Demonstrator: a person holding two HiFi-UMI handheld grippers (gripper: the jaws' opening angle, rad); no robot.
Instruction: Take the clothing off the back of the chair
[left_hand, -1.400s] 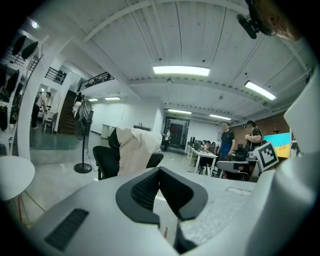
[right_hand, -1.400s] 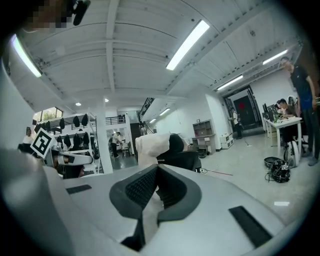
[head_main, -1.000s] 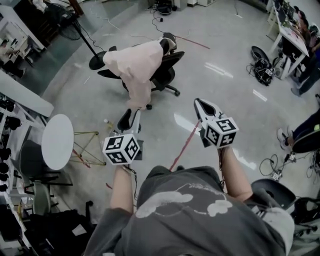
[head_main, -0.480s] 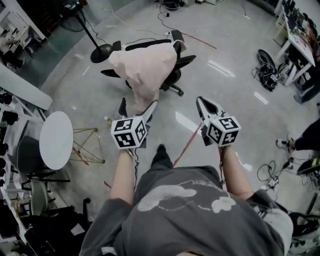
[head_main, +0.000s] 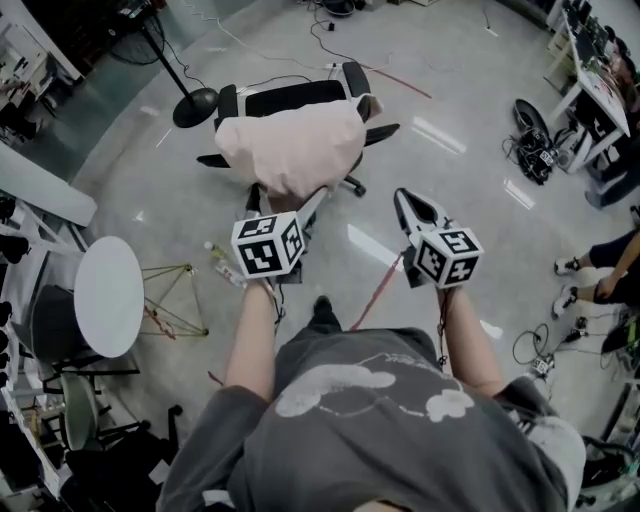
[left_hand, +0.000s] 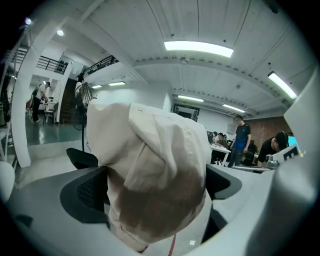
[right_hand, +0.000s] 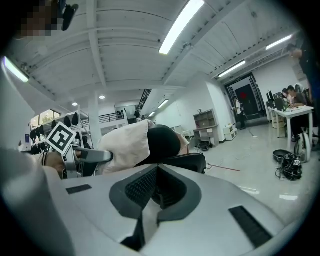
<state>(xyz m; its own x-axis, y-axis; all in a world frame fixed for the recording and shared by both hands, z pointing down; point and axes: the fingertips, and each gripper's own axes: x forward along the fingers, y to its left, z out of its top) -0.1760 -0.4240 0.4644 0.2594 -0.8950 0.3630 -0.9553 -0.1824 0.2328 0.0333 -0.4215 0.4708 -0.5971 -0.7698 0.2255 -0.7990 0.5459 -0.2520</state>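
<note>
Both grippers hover near the pale clothing (head_main: 292, 150) draped over the chair (head_main: 290, 97) back, left gripper (head_main: 285, 200) with jaws just opened wide and empty, right gripper (head_main: 404, 198) pinched shut on nothing, so I'd bite a thick top fold and lift upward.

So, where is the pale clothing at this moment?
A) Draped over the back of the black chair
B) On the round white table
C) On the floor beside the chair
A: in the head view the pale clothing hangs over the backrest of the black chair and covers it.
</note>
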